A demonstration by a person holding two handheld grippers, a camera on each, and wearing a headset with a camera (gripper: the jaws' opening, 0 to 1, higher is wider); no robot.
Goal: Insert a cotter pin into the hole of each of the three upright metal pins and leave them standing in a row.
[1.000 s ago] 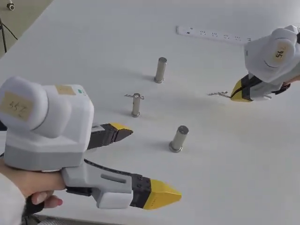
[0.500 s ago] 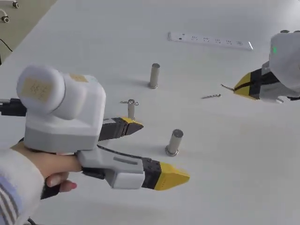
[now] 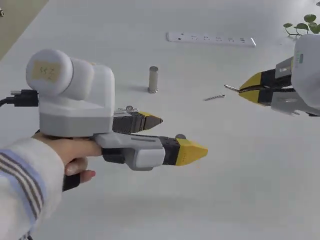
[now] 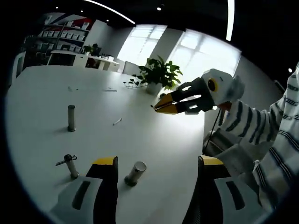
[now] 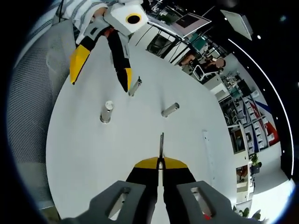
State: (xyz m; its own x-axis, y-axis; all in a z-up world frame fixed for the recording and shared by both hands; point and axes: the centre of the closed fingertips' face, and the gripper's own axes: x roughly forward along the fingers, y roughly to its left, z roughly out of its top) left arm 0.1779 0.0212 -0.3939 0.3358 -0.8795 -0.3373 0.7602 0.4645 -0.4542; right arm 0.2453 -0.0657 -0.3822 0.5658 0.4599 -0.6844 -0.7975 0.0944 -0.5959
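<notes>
Three metal pins (image 4: 71, 119) (image 4: 72, 167) (image 4: 135, 172), three cotter pins (image 3: 214, 97) (image 3: 231, 88) (image 4: 63, 161), one power strip (image 3: 210, 39).

A plain white matte tabletop (image 3: 240, 195) spreads across the head view, and a patch of tan floor (image 3: 15, 12) shows past its edge in the upper left corner. A long white plastic power strip (image 3: 210, 38) with a row of sockets lies flat near the top centre. The small green leaves of a potted plant (image 3: 302, 24) peek in at the upper right. In the left gripper view, tall bright windows (image 4: 154, 42) stand behind the plant at top centre, dark shelving (image 4: 60, 36) lines the upper left, and a white ceiling light strip (image 4: 230, 18) runs down the upper right. A grey mesh surface (image 5: 28, 98) lies along the left side of the right gripper view.
</notes>
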